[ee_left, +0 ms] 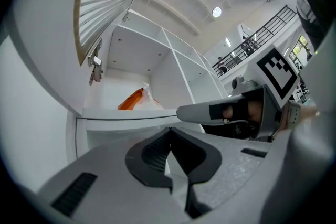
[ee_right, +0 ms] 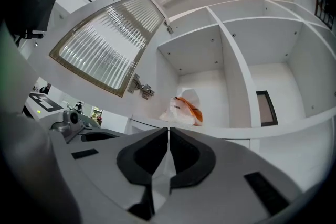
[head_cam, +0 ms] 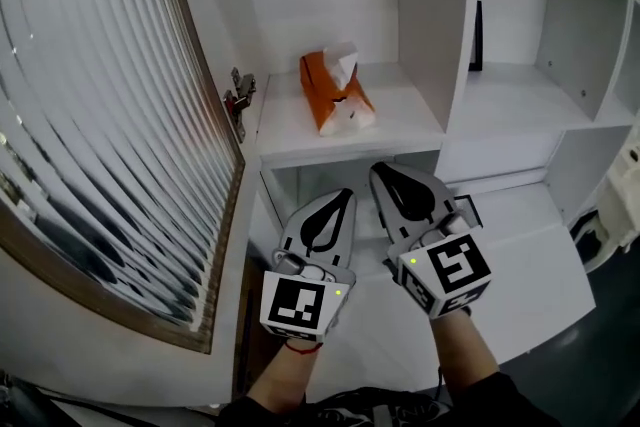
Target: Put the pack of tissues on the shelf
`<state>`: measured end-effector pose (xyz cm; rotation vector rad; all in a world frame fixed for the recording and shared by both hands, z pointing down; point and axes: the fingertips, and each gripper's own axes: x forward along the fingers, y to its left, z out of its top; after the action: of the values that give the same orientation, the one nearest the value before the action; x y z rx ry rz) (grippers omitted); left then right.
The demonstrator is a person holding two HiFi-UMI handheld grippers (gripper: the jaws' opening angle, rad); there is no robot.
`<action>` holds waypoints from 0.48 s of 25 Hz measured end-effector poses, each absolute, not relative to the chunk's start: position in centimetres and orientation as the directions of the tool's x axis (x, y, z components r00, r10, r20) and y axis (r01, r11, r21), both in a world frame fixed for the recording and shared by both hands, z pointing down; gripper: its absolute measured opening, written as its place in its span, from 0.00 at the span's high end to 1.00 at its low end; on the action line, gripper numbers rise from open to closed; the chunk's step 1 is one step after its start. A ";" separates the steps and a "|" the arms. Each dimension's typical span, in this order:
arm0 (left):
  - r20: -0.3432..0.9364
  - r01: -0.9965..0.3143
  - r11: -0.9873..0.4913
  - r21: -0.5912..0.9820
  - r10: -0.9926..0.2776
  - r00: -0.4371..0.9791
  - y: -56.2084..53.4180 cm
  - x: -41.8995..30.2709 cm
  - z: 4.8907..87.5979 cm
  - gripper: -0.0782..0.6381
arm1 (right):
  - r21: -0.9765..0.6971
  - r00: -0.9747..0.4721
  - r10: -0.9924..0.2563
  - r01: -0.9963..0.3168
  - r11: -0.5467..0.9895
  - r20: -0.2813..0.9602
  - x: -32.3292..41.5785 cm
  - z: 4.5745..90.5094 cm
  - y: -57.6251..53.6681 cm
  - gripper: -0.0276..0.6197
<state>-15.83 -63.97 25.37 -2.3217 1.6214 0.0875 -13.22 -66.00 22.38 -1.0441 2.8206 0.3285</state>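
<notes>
Head view, quick pass: the left claw and the right claw sit side by side, below and in front of the shelf, with their tips aimed up toward its front edge and neither touching it. In the left gripper view the left claw's pads meet at the tips with nothing between them. The right gripper view shows the same for the right claw, so both are closed and empty. The pack of tissues lies on the shelf, ahead of and above both claws and well apart from the tips, with its orange side down at a slant and a white sheet poking up. We judge the placing as done, and the step in hand as getting clear. To do that well, we'd draw both claws straight back from the board edge and keep the jaws closed so nothing snags. We'd also mind the glass door just left of the left claw, its hinge, and the divider up and right of the right claw. The pack looks well back from the front edge, so we see no need to nudge it. If we did tidy it, we'd push on the orange body, not the loose sheet.
</notes>
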 end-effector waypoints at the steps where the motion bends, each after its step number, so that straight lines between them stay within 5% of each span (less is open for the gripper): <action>1: -0.221 -0.926 -0.314 -0.208 -0.907 0.357 -63.9 -15.7 25.6 0.88 | 0.157 -0.761 -0.623 -0.648 0.745 -0.181 -13.1 22.8 -65.8 0.94; 12: -0.157 -0.942 -0.302 -0.147 -0.933 0.324 -62.6 -14.5 30.8 0.88 | 0.134 -0.792 -0.599 -0.611 0.781 -0.118 -11.5 29.5 -63.2 0.95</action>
<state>-14.45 -62.59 30.79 -2.3756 1.7119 0.0605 -11.47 -63.20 29.54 -0.9862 2.8993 0.2547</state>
